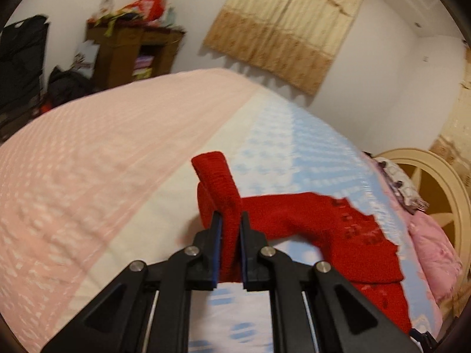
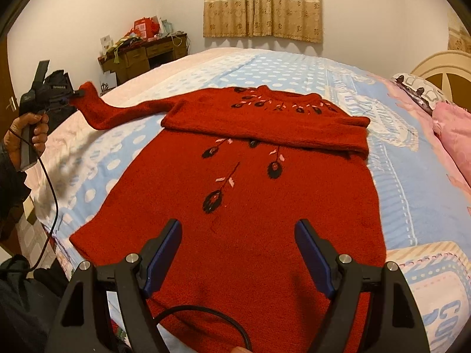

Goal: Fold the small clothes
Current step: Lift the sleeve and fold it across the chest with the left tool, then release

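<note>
A red knitted sweater (image 2: pixel 244 206) with dark embroidered flowers lies spread face up on the bed. Its right sleeve (image 2: pixel 294 131) is folded across the chest. Its left sleeve (image 2: pixel 117 111) stretches out to the left, lifted at the cuff. My left gripper (image 1: pixel 230 223) is shut on that sleeve cuff (image 1: pixel 217 176) and holds it above the bed; it also shows in the right wrist view (image 2: pixel 75 94). My right gripper (image 2: pixel 238 235) is open and empty, hovering over the sweater's lower body.
The bed (image 2: pixel 397 153) has a blue dotted and pink cover. Pink pillows (image 2: pixel 453 129) and a cream headboard (image 2: pixel 435 61) are at the right. A cluttered wooden desk (image 2: pixel 141 56) stands by the far wall beside a curtain (image 2: pixel 262 3). A black cable (image 2: pixel 50 200) hangs at left.
</note>
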The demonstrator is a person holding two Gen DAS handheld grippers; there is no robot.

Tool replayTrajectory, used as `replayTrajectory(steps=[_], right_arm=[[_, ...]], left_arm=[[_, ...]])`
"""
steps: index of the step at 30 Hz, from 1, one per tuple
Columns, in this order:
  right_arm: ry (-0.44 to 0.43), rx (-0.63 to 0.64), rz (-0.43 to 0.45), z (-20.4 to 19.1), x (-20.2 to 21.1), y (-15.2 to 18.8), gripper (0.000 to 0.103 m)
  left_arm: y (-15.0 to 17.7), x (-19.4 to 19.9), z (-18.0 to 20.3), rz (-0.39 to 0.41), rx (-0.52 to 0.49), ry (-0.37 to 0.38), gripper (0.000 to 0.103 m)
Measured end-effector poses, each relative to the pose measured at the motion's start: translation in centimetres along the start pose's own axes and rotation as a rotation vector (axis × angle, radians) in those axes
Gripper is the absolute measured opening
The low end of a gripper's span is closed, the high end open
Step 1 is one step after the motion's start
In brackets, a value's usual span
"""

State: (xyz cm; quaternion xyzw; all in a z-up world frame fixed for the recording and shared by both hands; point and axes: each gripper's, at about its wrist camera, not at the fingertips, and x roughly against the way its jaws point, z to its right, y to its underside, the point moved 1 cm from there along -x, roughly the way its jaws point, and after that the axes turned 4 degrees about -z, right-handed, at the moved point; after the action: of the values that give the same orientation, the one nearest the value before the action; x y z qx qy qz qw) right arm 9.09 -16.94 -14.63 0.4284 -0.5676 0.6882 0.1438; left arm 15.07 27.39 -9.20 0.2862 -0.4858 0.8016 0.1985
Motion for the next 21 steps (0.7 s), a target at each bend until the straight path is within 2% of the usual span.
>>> replayTrajectory(steps=[4, 11, 21], right_arm=[[-0.002, -0.015, 0.002, 0.6, 0.2, 0.0, 0.079], [-0.009, -0.027, 0.011, 1.1, 0.5, 0.1, 0.079], [-0.024, -0.062, 0.025, 2.5, 0.9, 0.3, 0.079]], left_arm=[[-1.2, 0.4, 3.0, 0.007, -0.021, 0.088, 0.011], [-3.2, 0.2, 8.6, 0.028, -0.096, 0.160, 0.011], [-4.5, 0.9, 18.1, 0.055, -0.206, 0.307, 0.011]])
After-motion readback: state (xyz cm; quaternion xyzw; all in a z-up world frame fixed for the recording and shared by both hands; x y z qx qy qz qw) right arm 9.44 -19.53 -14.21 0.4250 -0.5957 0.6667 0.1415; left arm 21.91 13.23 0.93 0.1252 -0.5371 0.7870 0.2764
